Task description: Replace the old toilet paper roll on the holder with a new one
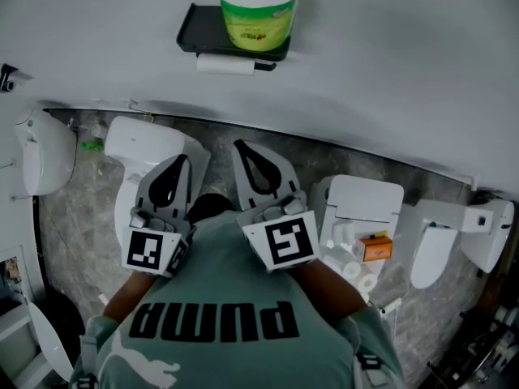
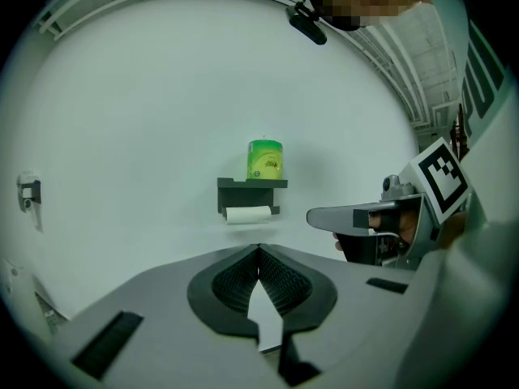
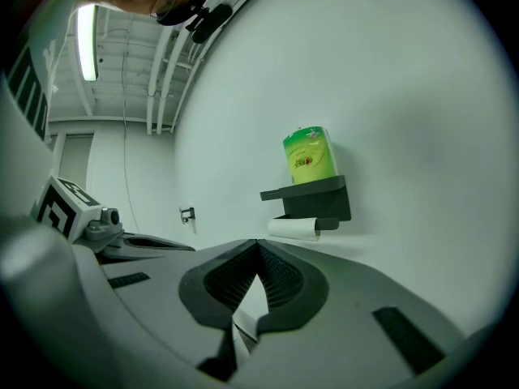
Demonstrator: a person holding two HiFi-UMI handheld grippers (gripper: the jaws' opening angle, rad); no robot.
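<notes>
A new toilet paper roll (image 1: pixel 258 10) in a green wrapper stands upright on the dark wall holder's shelf (image 1: pixel 199 31). Under the shelf hangs the old, thin white roll (image 1: pixel 225 64). My left gripper (image 1: pixel 180 162) and right gripper (image 1: pixel 242 148) are held side by side in front of my chest, pointing at the wall, well short of the holder. Both are shut, with nothing between the jaws. In the left gripper view the green roll (image 2: pixel 265 160) and old roll (image 2: pixel 248 215) lie straight ahead beyond the touching tips (image 2: pixel 259 250). In the right gripper view the holder (image 3: pixel 312 194) is ahead and slightly right.
Along the foot of the wall below stand white toilets (image 1: pixel 150 144) (image 1: pixel 365 209) and wall-hung fixtures (image 1: pixel 45 148) (image 1: pixel 454 233). An orange box (image 1: pixel 377 247) rests on the right toilet. A small metal hook (image 2: pixel 30 190) sticks out of the wall left of the holder.
</notes>
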